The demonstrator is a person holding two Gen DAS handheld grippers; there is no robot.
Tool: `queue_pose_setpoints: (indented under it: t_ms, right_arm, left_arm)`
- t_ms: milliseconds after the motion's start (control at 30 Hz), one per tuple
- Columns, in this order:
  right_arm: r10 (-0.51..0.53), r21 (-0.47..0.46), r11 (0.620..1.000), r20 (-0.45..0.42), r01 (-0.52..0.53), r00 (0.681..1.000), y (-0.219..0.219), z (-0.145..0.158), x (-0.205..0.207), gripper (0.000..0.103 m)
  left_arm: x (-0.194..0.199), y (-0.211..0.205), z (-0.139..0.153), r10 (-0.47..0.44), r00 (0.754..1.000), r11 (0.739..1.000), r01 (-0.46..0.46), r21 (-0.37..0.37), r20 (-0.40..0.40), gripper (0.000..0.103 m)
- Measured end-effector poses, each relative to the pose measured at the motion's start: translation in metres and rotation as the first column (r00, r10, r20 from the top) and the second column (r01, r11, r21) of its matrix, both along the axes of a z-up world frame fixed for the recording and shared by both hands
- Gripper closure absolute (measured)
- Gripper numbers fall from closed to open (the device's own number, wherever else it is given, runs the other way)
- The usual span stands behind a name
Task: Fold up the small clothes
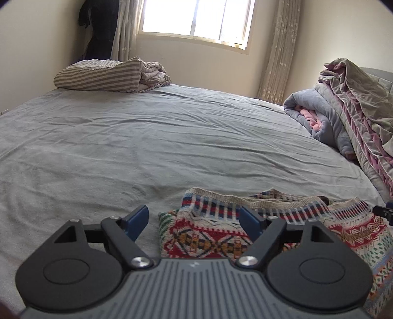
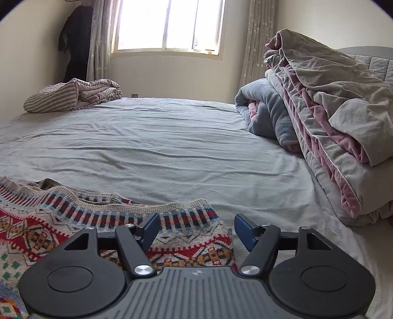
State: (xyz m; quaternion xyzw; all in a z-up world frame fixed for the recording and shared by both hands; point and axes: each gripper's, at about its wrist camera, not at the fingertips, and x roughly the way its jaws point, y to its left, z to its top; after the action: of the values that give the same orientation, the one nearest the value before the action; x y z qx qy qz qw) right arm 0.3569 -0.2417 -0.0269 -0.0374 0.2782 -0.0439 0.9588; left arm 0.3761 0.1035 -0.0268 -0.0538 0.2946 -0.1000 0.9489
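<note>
A patterned knit garment, red, blue, cream and orange, lies on the grey bed sheet at the near edge. My left gripper is open, its blue pads spread over the garment's left corner. In the right wrist view the same garment lies to the left and under the gripper. My right gripper is open over the garment's right corner, its left pad above the knit, its right pad over the sheet. Neither holds anything. The right gripper's tip shows at the left wrist view's right edge.
A striped folded blanket lies at the far left of the bed. A pile of grey and pink quilts fills the right side. A window, curtains and wall stand behind the bed.
</note>
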Motion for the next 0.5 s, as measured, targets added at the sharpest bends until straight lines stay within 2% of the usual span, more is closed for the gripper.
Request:
queue_pose_setpoints:
  t_ms: [133, 233, 367, 433, 500]
  right_arm:
    - [0.152, 0.078, 0.986, -0.024, -0.15, 0.988, 0.045, 0.005, -0.007, 0.032]
    - [0.273, 0.144, 0.954, -0.057, -0.263, 0.96, 0.078, 0.0, -0.01, 0.038]
    - [0.296, 0.155, 0.948, -0.121, -0.277, 0.947, 0.099, -0.017, 0.0, 0.043]
    - [0.305, 0.165, 0.945, -0.118, -0.284, 0.945, 0.096, -0.026, 0.003, 0.042]
    - [0.311, 0.194, 0.938, -0.102, -0.288, 0.945, 0.088, -0.027, 0.0, 0.04]
  left_arm:
    - [-0.017, -0.048, 0.002, -0.127, 0.992, 0.992, 0.127, -0.024, -0.001, 0.016]
    - [-0.024, -0.075, -0.006, -0.183, 0.983, 0.983, 0.183, 0.006, -0.009, 0.015]
    - [-0.025, -0.088, -0.029, -0.185, 0.981, 0.981, 0.188, 0.056, -0.05, 0.015]
    - [-0.027, -0.083, -0.043, -0.162, 0.985, 0.98, 0.168, 0.108, -0.059, 0.016]
    - [-0.034, -0.068, -0.049, -0.165, 0.986, 0.978, 0.167, 0.128, -0.026, 0.015]
